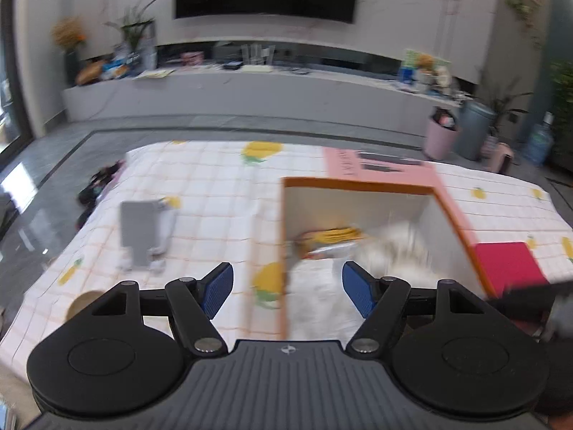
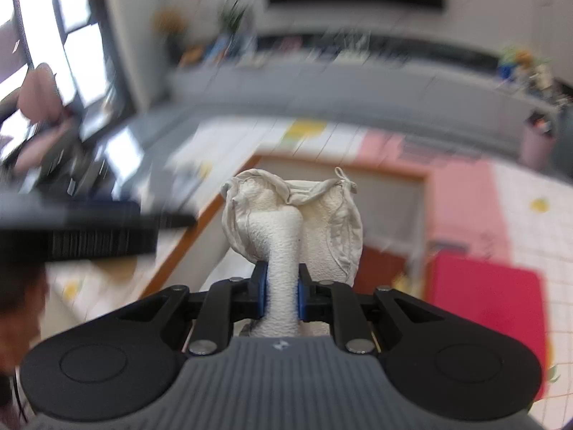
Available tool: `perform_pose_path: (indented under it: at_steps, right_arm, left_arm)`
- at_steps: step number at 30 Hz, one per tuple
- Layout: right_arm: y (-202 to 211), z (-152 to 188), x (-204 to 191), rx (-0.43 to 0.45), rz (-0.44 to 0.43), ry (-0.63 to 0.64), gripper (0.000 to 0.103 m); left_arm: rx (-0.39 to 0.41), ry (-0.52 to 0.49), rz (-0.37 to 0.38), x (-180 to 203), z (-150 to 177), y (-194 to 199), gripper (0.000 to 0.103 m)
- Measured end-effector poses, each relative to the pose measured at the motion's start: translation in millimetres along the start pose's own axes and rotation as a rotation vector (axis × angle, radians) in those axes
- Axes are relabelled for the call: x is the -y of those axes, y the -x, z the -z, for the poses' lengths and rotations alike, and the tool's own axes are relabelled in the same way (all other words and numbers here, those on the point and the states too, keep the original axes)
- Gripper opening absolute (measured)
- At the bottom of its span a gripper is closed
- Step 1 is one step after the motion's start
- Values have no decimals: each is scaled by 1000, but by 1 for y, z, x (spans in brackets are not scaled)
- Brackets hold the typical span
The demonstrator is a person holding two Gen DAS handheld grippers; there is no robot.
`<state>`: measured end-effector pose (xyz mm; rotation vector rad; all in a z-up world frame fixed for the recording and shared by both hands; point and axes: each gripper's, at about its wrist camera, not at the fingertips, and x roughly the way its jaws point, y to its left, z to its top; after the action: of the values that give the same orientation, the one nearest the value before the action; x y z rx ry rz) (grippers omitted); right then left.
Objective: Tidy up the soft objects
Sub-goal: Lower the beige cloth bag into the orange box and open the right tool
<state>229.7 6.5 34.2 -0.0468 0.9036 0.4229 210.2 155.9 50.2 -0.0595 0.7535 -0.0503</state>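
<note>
My left gripper [image 1: 286, 268] stands open over the near left wall of an orange-rimmed box [image 1: 358, 183], with nothing between its blue pads [image 1: 216, 292]. Inside the box lie a blurred white fluffy item [image 1: 394, 247], a yellow item [image 1: 336, 234] and white fabric [image 1: 322, 297]. My right gripper [image 2: 282, 281] is shut on a white textured cloth [image 2: 286, 215], which bunches up past the fingertips. It hangs above the same box [image 2: 200, 222], whose rim is blurred. A grey cloth piece [image 1: 138, 229] lies on the table to the left of the box.
The table wears a white checked cloth with yellow fruit prints [image 1: 200, 186]. A pink lid [image 1: 379, 168] lies behind the box and a red pad [image 1: 505, 265] to its right. A brown round thing [image 1: 84, 302] sits near the front left edge. The other gripper's black body [image 2: 89, 229] blurs at left.
</note>
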Motion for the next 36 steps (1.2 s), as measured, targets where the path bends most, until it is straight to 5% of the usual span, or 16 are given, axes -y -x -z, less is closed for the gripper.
perform_pose_path:
  at_steps: [9, 16, 20, 30, 36]
  right_arm:
    - [-63, -12, -4, -92, 124, -17, 14]
    - [-15, -41, 18, 57, 163, -18, 15]
    - [-32, -51, 23, -18, 253, 56, 15]
    - [-110, -48, 33, -246, 328, 42, 17]
    - [-103, -39, 34, -210, 269, -19, 47]
  left_arm:
    - [-31, 68, 46, -12, 4, -6, 82]
    - [-67, 71, 89, -12, 6, -13, 82]
    - [-106, 139, 151, -17, 8, -21, 82]
    - [-93, 110, 80, -21, 8, -21, 82]
    - [-103, 83, 68, -18, 10, -27, 81]
